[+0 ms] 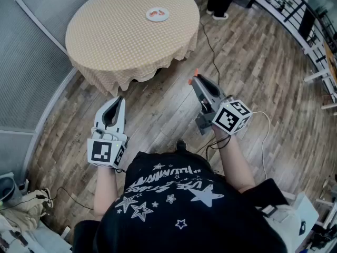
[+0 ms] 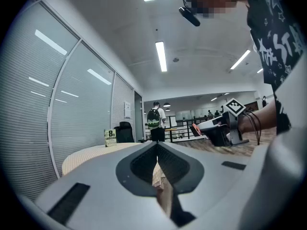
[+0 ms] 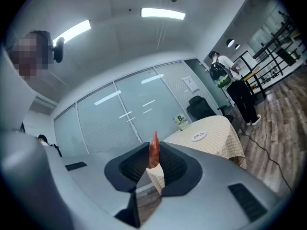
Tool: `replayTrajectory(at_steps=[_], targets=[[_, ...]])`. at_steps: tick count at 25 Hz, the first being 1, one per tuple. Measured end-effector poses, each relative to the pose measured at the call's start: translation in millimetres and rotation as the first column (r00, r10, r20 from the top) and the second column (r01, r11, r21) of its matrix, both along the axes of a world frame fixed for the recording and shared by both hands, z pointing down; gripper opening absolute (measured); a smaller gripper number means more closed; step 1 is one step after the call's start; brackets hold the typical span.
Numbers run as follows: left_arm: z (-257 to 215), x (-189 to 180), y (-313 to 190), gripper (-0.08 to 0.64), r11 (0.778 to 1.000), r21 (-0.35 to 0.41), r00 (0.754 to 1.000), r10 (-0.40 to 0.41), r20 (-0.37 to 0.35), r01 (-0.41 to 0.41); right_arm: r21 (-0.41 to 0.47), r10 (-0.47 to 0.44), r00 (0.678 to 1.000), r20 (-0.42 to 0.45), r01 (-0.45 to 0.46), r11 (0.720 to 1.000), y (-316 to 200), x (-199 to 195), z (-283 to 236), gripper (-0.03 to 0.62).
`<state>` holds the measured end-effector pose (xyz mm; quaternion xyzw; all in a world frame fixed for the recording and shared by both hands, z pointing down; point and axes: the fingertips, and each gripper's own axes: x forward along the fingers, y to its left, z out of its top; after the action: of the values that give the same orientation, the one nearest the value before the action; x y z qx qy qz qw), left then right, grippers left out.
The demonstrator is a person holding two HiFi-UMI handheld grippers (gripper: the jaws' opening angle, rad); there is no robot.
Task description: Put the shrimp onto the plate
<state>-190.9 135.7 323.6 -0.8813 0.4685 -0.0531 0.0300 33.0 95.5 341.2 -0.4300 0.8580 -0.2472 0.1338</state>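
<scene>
Head view: the person stands on a wood floor [image 1: 253, 67], well apart from a round desk [image 1: 105, 36] covered by a checked cloth. A white plate [image 1: 157, 14] with something orange-red on it sits on the far part of the desk. Both grippers are held over the floor, short of the desk. The left gripper [image 1: 121, 98] has its jaws together. The right gripper [image 1: 193, 77] points toward the desk, and the orange shrimp [image 1: 195, 71] shows at its tips.

Left gripper view: the jaws meet along one line with nothing between them. The desk edge lies beyond, with a small green sign [image 2: 111, 138] standing on it. Farther back stands a person with a backpack [image 2: 154, 121]. The right gripper is off to the right.

Right gripper view: the jaws are clamped on the shrimp, which stands upright, its pointed end above them. The plate lies far ahead on the desk
</scene>
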Motion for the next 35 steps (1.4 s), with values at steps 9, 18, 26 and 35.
replayTrajectory(at_steps=[9,18,26,35], targets=[[1,73,4,0.009,1.000,-0.004,1.000,0.011,0.002,-0.011,-0.013,-0.032,0.999,-0.013,0.031,0.999,7,53,7,0.074],[-3,105,2,0.009,1.000,0.001,1.000,-0.023,0.003,0.023,-0.011,-0.074,0.997,-0.013,0.074,0.997,4,75,11,0.074],[13,123,7,0.009,0.998,-0.027,0.998,-0.063,0.023,0.064,0.005,-0.108,0.994,-0.010,0.108,0.994,16,103,18,0.074],[12,150,17,0.009,0.995,-0.022,0.994,-0.100,0.039,0.101,-0.013,-0.124,0.992,0.025,0.125,0.992,22,136,32,0.074]])
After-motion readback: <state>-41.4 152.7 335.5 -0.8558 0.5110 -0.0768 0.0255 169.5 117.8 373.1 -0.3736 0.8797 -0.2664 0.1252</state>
